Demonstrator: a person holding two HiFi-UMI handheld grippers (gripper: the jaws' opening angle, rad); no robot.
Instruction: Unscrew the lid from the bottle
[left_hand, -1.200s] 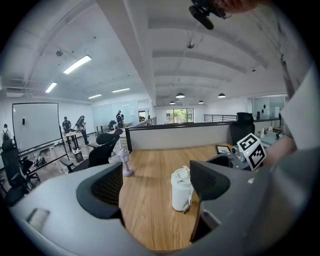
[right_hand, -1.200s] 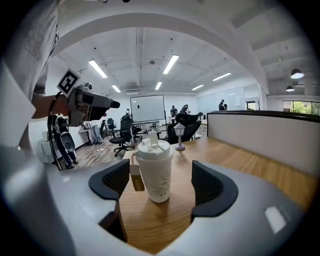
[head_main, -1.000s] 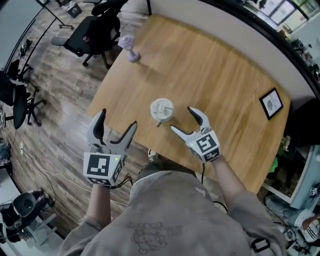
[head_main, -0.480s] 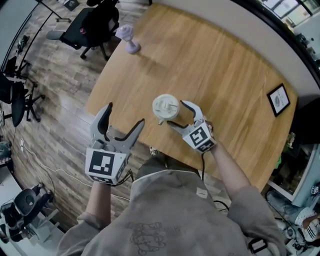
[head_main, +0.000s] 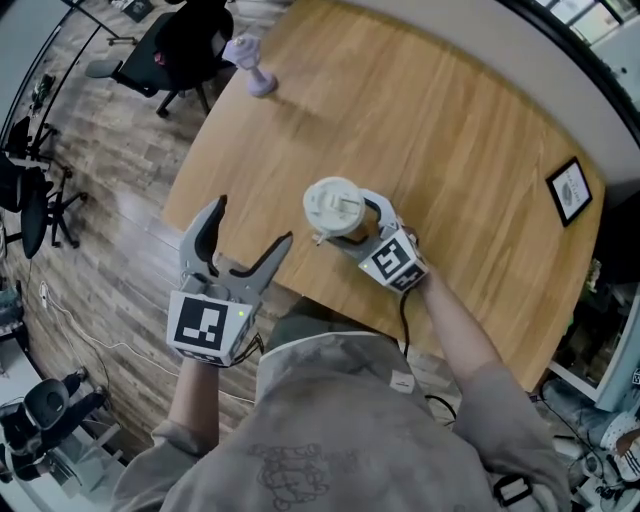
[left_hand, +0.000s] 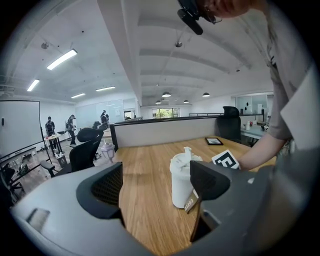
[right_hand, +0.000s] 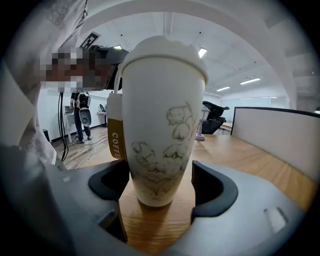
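Observation:
A white bottle (head_main: 333, 208) with a white lid and a faint flower drawing (right_hand: 160, 125) stands upright near the front edge of the wooden table (head_main: 450, 130). A brown tag hangs at its side. My right gripper (head_main: 352, 224) reaches around the bottle's lower body, one jaw on each side, and a gap shows at the right jaw (right_hand: 157, 192). It is open. My left gripper (head_main: 252, 226) hovers left of the bottle over the table's edge, open and empty. In the left gripper view the bottle (left_hand: 181, 180) stands ahead and to the right of the left gripper (left_hand: 156, 186).
A small lilac object (head_main: 250, 65) stands at the table's far left corner. A black framed picture (head_main: 570, 192) lies at the right edge. Office chairs (head_main: 185, 50) stand on the wooden floor to the left, beyond the table.
My right gripper has moved in toward the bottle until its jaws stand on both sides of it. The left gripper has sunk a little and stays open.

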